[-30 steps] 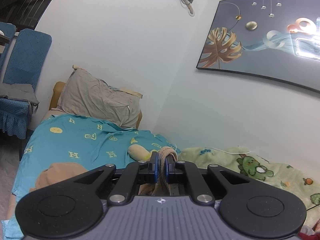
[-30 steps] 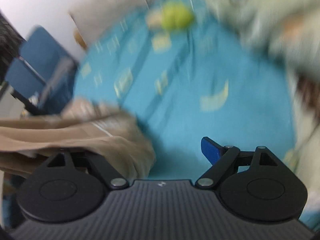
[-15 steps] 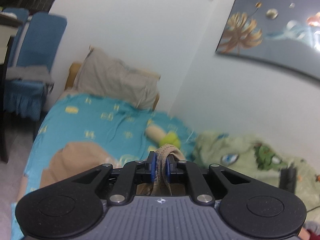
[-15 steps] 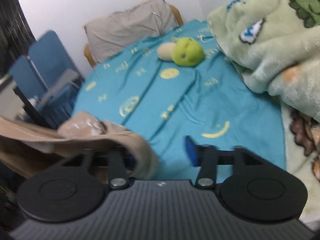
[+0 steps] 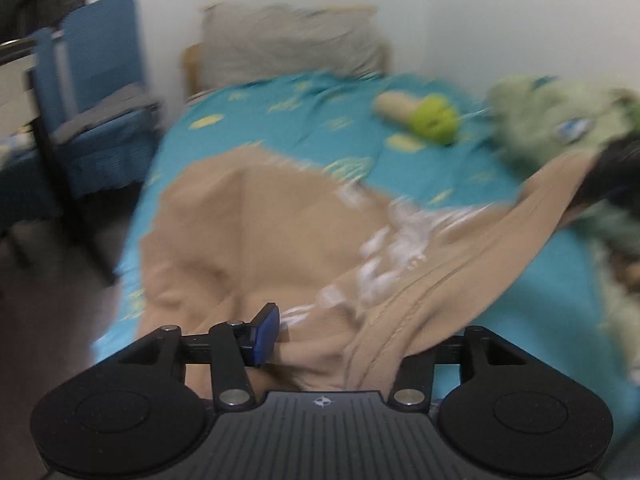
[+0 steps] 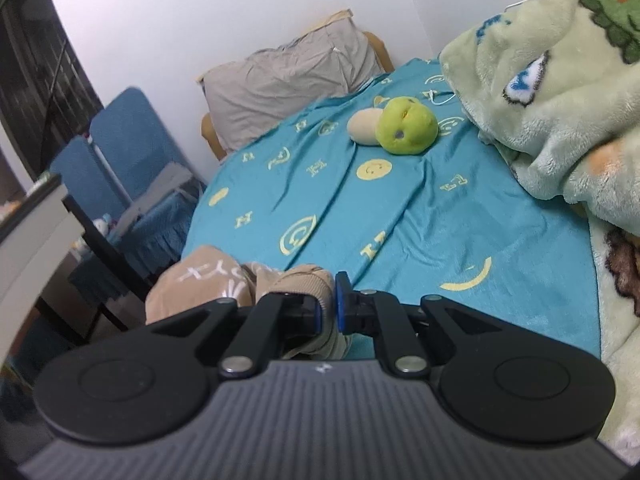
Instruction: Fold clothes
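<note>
The left gripper (image 5: 340,340) hangs low over the near end of the bed with its jaws spread wide; the blue pad (image 5: 265,334) on its left finger stands clear, while the right finger is buried under a ribbed fold of the tan garment (image 5: 256,240), so nothing is pinched there. That garment spreads out ahead of it on the teal bedsheet (image 5: 328,120), pale lettering across its middle, one edge stretched up and away to the right toward a dark blur I cannot make out. The right gripper (image 6: 328,308) has its jaws nearly together, clamped on a thick tan cuff of the same garment (image 6: 304,280), with the rest bunched just to its left. Farther ahead of both lie a green plush toy (image 6: 406,126), a grey pillow (image 6: 288,80) at the headboard, a fleecy green blanket (image 6: 540,120) to the right and blue chairs (image 6: 120,152) off to the left.
</note>
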`<state>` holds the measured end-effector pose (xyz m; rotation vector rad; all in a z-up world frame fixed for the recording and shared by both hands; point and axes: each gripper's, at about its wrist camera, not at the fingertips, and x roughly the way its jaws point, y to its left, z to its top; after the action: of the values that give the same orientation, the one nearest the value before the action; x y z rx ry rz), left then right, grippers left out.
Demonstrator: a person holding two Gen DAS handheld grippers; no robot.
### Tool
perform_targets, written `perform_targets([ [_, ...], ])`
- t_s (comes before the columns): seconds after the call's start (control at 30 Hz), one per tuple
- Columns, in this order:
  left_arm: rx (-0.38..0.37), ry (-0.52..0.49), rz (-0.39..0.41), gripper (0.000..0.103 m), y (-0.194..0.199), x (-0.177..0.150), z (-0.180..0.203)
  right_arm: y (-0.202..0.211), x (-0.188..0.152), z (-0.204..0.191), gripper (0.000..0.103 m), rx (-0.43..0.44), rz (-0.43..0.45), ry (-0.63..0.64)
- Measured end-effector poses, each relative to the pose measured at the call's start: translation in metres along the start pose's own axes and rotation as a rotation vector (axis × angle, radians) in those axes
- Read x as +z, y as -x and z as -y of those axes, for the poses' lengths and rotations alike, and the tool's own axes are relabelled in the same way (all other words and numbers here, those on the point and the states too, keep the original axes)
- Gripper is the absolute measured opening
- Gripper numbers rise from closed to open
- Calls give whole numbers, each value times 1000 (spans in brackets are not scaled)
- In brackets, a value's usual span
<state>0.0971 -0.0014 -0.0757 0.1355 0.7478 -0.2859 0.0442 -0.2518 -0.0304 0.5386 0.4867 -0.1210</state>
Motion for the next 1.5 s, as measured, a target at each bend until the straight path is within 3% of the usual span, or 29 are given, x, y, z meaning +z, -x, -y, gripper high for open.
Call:
perform_targets([
  [0.07, 45, 44, -7, 78, -2, -2, -7, 3, 2, 2, 10, -20, 28, -6],
  [0.2, 107, 166, 79, 81, 21, 4, -27, -4, 1, 2, 15, -93, 39, 34],
  [0.27, 145, 237, 126, 81, 35, 9, -38, -14, -2, -2, 34, -139, 13, 94],
  [0.33, 152, 316, 175, 81, 52, 10, -49, -27, -8, -7, 70, -195, -34, 164],
  [0.37, 145, 335, 199, 81, 61, 11, -53, -35, -12, -8, 76, -213, -70, 192],
  [0.43, 121, 364, 235, 82, 76, 13, -61, -51, -21, -7, 75, -239, -170, 224],
  [0.5, 74, 370, 206, 82, 84, 14, -66, -67, -31, 1, 75, -245, -297, 185],
  [0.53, 73, 369, 186, 82, 88, 13, -66, -67, -31, 7, 75, -246, -308, 138],
  [0.6, 104, 357, 129, 82, 88, 8, -66, -63, -29, 18, 75, -247, -306, 43],
  [0.67, 133, 320, 57, 82, 84, 5, -64, -50, -22, 21, 75, -248, -228, 5],
  [0.77, 203, 269, -2, 82, 74, -4, -56, -24, -12, 12, 75, -217, -49, 25],
  [0.87, 285, 271, -8, 81, 58, -8, -52, -15, -9, -2, 75, -212, 40, 116],
  [0.97, 322, 343, -45, 82, 34, -13, -58, -31, -16, -6, 75, -279, -55, 183],
  [1.1, 306, 454, -92, 83, 8, -21, -73, -43, -20, 15, 75, -325, -130, 80],
  [1.17, 316, 497, -32, 83, 13, -20, -77, -39, -18, 17, 75, -325, -94, 57],
  [1.27, 301, 609, 126, 84, 45, -7, -85, -21, -11, 5, 74, -324, 24, 79],
  [1.37, 341, 577, 365, 88, 102, 26, -82, 7, 16, -18, 75, -274, 175, 53],
  [1.5, 340, 582, 587, 88, 186, 79, -78, 55, 76, -67, 75, -197, 353, 19],
])
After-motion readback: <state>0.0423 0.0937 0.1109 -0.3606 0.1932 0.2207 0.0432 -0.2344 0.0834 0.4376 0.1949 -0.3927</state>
